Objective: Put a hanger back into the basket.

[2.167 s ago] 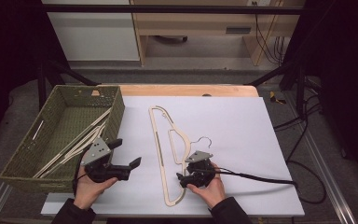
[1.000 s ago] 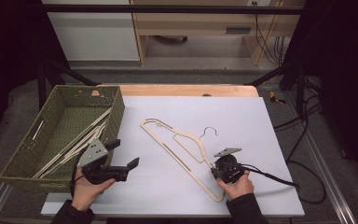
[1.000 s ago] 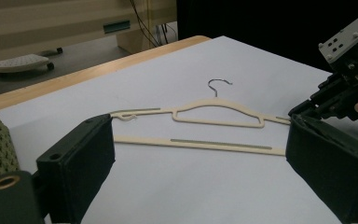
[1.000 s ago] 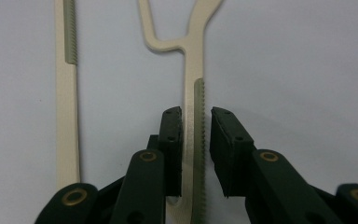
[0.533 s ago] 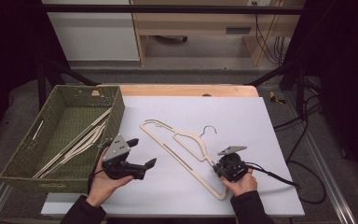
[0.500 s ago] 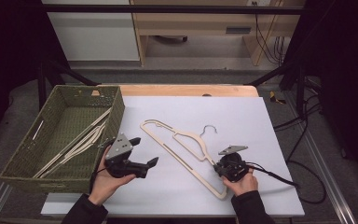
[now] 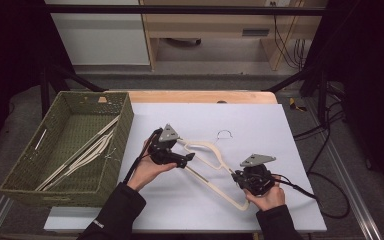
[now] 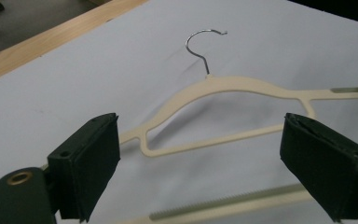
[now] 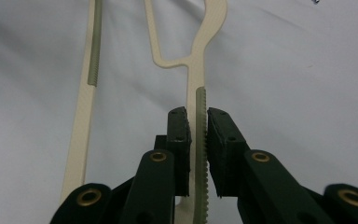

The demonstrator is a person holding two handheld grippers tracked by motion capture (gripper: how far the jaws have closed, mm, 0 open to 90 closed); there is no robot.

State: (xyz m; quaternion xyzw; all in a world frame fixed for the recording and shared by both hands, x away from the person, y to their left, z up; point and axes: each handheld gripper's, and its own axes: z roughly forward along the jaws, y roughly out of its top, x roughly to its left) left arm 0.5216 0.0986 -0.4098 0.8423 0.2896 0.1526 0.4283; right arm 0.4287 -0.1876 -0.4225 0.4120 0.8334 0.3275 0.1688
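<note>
The right gripper [image 9: 196, 116] pinches the cream hanger [image 9: 200, 60] at one shoulder end. The left gripper [image 8: 200, 158] gapes wide over its opposite end, gripping nothing.

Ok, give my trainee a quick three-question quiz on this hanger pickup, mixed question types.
1. True or false: the right gripper is shut on the cream hanger.
2. The left gripper has its jaws: A) open, on either side of the hanger, B) shut on the metal hook, C) inside the green basket.
3. What already lies in the basket?

Key: 1 true; 2 A; 3 other cream hangers.
</note>
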